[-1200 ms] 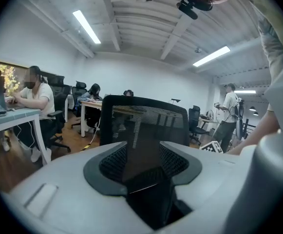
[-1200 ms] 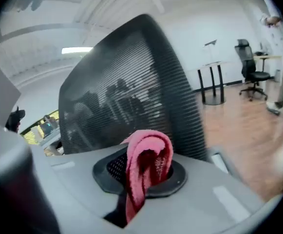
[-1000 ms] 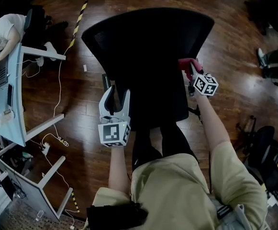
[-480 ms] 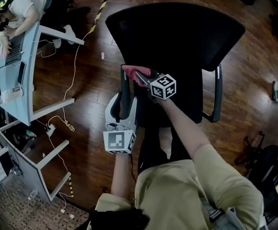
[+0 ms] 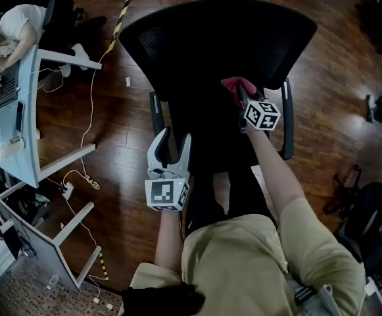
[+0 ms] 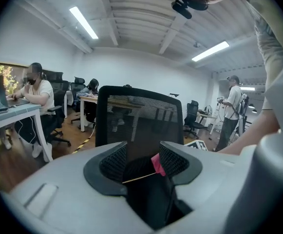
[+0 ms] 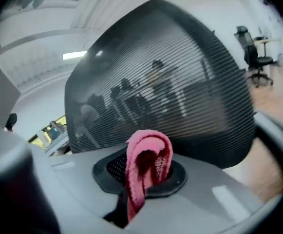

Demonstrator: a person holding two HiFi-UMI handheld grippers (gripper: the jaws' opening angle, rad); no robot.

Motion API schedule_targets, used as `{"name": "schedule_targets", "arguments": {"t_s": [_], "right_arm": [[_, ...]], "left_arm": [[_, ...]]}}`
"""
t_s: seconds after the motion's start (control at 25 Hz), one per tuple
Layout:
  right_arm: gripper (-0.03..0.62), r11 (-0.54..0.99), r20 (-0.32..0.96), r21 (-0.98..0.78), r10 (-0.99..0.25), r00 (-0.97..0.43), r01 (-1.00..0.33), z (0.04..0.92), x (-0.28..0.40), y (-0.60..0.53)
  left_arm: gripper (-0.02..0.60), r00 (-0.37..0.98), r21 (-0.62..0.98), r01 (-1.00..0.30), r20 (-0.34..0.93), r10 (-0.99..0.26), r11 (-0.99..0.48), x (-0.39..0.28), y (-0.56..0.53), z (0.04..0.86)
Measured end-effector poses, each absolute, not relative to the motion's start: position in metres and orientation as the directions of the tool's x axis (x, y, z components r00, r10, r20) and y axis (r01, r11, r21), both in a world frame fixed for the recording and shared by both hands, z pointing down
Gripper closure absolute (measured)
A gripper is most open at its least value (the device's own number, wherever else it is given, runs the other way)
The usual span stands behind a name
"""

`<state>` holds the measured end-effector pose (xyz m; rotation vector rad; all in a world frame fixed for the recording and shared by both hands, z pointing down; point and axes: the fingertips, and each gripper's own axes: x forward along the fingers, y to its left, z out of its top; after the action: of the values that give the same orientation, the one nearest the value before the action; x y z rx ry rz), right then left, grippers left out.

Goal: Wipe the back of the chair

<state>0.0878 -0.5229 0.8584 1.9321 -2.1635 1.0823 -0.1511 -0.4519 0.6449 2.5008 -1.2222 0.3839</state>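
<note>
A black mesh office chair stands before me, its curved back (image 5: 217, 38) seen from above. My right gripper (image 5: 238, 92) is shut on a folded pink cloth (image 5: 235, 84) and holds it against the rear of the back, right of centre. In the right gripper view the cloth (image 7: 146, 165) loops out of the jaws right under the mesh (image 7: 160, 77). My left gripper (image 5: 169, 151) hangs open lower left, just inside the left armrest (image 5: 155, 114). In its own view the jaws gape at the chair back (image 6: 139, 121), with the cloth (image 6: 157, 164) showing between them.
A light desk (image 5: 20, 137) with a seated person (image 5: 10, 31) stands at far left. Cables (image 5: 85, 143) and striped tape (image 5: 121, 12) lie on the wooden floor. Dark chairs (image 5: 368, 209) crowd the right. Another person (image 6: 231, 108) stands beyond the chair.
The right gripper swept the pink cloth from the chair back's right side to its left, then back to right of centre. The left gripper stayed open near the armrest.
</note>
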Motion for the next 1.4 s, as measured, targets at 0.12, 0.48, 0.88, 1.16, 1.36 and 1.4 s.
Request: {"name": "schedule_targets", "arguments": {"t_s": [0.12, 0.48, 0.88, 1.16, 1.36, 1.4], "right_arm": [[0.557, -0.151, 0.514, -0.352, -0.856, -0.056, -0.924, 0.853, 0.178, -0.488], [0.557, 0.109, 0.513, -0.395, -0.798, -0.317, -0.912, 0.870, 0.072, -0.496], [0.557, 0.285, 0.361, -0.674, -0.678, -0.640, -0.681, 0.892, -0.173, -0.537], [0.557, -0.107, 0.571, -0.335, -0.813, -0.111, -0.936, 0.900, 0.081, -0.517], [0.556, -0.252, 0.650, -0.173, -0.756, 0.082, -0.952, 0.893, 0.183, -0.475], [0.556, -0.296, 0.656, -0.169, -0.745, 0.117, -0.940, 0.894, 0.191, -0.468]], "left_arm": [[0.383, 0.623, 0.186, -0.778, 0.356, -0.697, -0.600, -0.135, -0.454, 0.638], [0.383, 0.589, 0.176, -0.805, 0.350, -0.728, -0.566, -0.159, -0.466, 0.642], [0.384, 0.513, 0.163, -0.856, 0.397, -0.761, -0.491, -0.189, -0.465, 0.663], [0.384, 0.544, 0.216, -0.838, 0.389, -0.743, -0.500, -0.164, -0.468, 0.662], [0.385, 0.602, 0.237, -0.798, 0.363, -0.711, -0.554, -0.130, -0.469, 0.652], [0.385, 0.611, 0.237, -0.791, 0.359, -0.706, -0.565, -0.126, -0.467, 0.651]]}}
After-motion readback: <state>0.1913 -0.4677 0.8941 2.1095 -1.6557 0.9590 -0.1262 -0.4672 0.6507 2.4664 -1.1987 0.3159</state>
